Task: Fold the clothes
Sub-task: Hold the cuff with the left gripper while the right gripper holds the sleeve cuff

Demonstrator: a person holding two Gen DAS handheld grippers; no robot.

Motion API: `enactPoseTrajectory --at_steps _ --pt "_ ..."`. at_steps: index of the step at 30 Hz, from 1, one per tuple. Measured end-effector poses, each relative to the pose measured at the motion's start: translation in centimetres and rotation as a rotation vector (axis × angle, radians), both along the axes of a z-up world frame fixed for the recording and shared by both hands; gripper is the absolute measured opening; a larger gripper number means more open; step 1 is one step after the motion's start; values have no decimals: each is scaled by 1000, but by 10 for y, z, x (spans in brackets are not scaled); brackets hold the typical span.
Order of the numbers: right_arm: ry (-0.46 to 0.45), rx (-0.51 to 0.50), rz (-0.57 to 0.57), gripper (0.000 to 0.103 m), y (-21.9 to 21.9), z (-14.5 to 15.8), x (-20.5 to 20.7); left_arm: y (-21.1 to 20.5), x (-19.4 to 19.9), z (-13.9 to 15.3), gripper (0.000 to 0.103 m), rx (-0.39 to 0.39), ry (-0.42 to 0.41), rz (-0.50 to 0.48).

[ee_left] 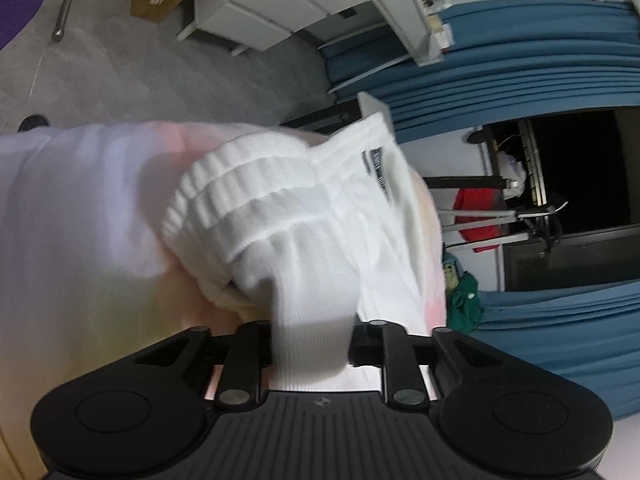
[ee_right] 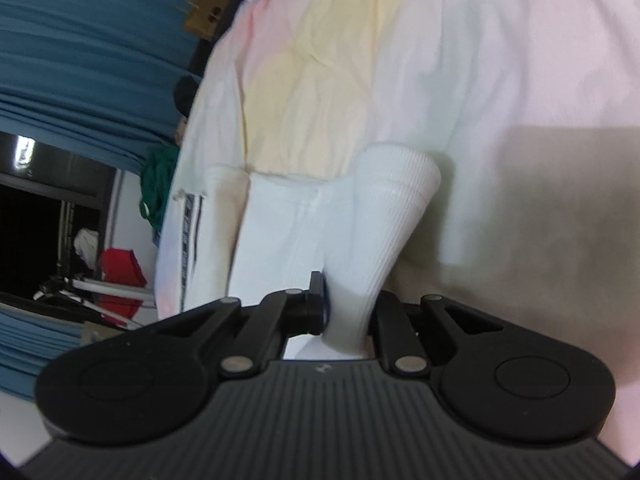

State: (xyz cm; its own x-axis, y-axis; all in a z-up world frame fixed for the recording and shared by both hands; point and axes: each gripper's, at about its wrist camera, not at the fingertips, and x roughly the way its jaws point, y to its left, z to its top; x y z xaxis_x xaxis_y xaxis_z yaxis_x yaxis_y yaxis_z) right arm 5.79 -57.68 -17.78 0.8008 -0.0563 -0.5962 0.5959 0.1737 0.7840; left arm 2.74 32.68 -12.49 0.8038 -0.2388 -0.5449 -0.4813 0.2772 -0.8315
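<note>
Your left gripper [ee_left: 310, 344] is clamped on a white sock [ee_left: 280, 216], bunched above the pastel sheet [ee_left: 80, 208]. Your right gripper [ee_right: 348, 312] pinches the sock's [ee_right: 384, 216] other ribbed end, which hangs over the sheet [ee_right: 520, 80].

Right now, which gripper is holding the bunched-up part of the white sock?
The left gripper. Its piece of the white sock piles into thick ribbed folds, while the right gripper holds a smooth, straight ribbed stretch.
</note>
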Motion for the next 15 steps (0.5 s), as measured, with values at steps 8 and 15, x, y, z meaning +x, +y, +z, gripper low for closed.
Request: enactPoseTrajectory --at_steps 8,15 --pt "10 55 91 30 14 2 4 -5 9 0 61 -7 -9 -96" --pt "-48 17 60 14 15 9 -6 -10 23 -4 31 4 13 -149"
